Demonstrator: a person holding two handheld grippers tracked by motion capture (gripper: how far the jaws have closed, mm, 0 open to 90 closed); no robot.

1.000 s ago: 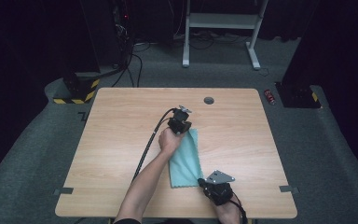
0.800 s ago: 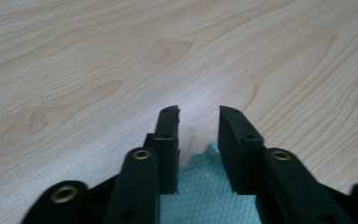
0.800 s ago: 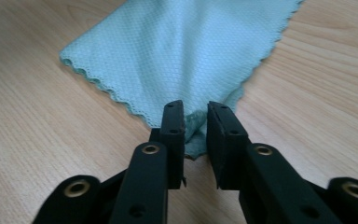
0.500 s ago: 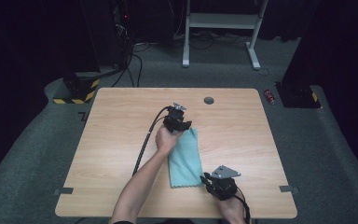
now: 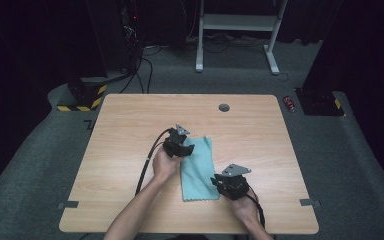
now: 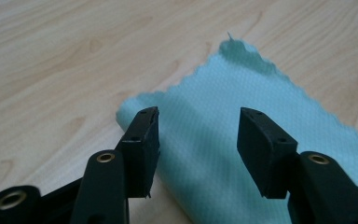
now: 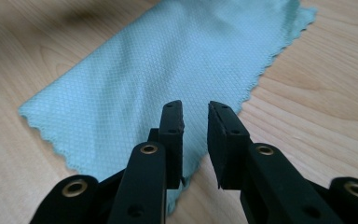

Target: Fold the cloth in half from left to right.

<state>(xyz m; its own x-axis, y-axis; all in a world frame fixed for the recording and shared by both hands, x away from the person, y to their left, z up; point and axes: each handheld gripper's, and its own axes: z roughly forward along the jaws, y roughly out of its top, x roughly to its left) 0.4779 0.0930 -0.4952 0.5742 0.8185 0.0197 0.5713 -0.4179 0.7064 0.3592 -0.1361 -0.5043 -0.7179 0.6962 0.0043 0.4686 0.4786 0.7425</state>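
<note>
Bare table (image 5: 130, 125) left, right and beyond the teal cloth (image 5: 198, 170): passable. Obstacles: left gripper (image 5: 186, 150) at the cloth's far left corner; right gripper (image 5: 219, 181) at its near right corner.

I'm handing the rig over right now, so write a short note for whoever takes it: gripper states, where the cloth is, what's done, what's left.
Left gripper: jaws have just been opening, nothing clamped, at the far left corner of the teal cloth.
Right gripper: jaws slightly apart after opening, no fabric pinched, at the cloth's near right edge.
Cloth: flat on the wooden table, a narrow strip that looks folded once.
Done: both grips released, cloth laid down.
Left: probably another fold or smoothing; re-grip an edge first.
</note>
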